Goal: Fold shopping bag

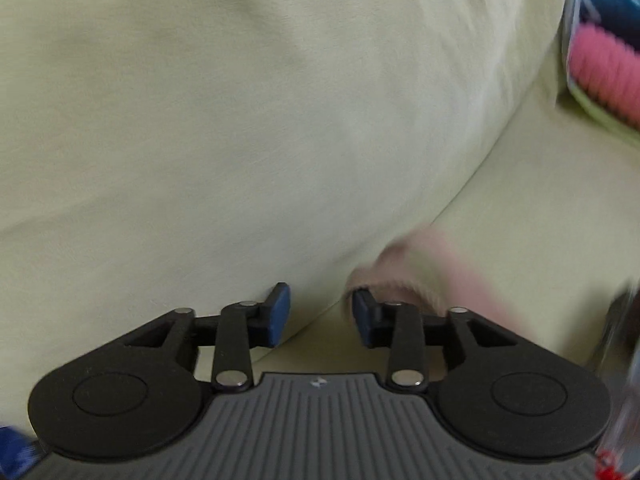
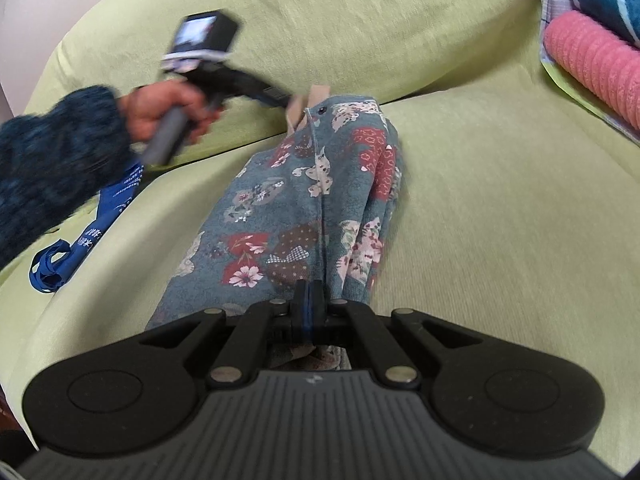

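1. Pinching hard, the right gripper (image 2: 307,308) has its blue pads pressed together on the near end of the shopping bag (image 2: 296,204), and the floral cloth runs straight out ahead of it across the green sofa (image 2: 500,208).

2. At the far end of that bag, the left gripper (image 1: 321,316) comes in from the left. In its own view the jaws stand well apart with nothing between them, and a blurred pinkish fold of cloth sits just off its right pad (image 1: 362,316).

3. From the right wrist view you see the person's hand (image 2: 168,110) on the left tool's handle, dark knitted sleeve (image 2: 52,168) behind it, and the tool's tip right by the bag's tan handle (image 2: 308,100). Whether it touches, I cannot tell; there is too much blur.

4. Handling, as I judge it: soft, light, floppy fabric, already gathered into a long narrow strip. It will sag and bunch, not hold a crease by itself. Best grips look like the two ends, at the seam or top hem where layers stack.

5. Edges and room: ahead of the grippers the sofa back rises close behind the bag's far end. To the right there is open seat, then a pink ribbed roll (image 2: 592,68) with a teal cushion (image 2: 608,0) beyond it, well apart. To the left a blue lanyard (image 2: 104,220) lies on the seat, near but clear of the bag.

6. So folding end to end towards the right gripper looks unobstructed.
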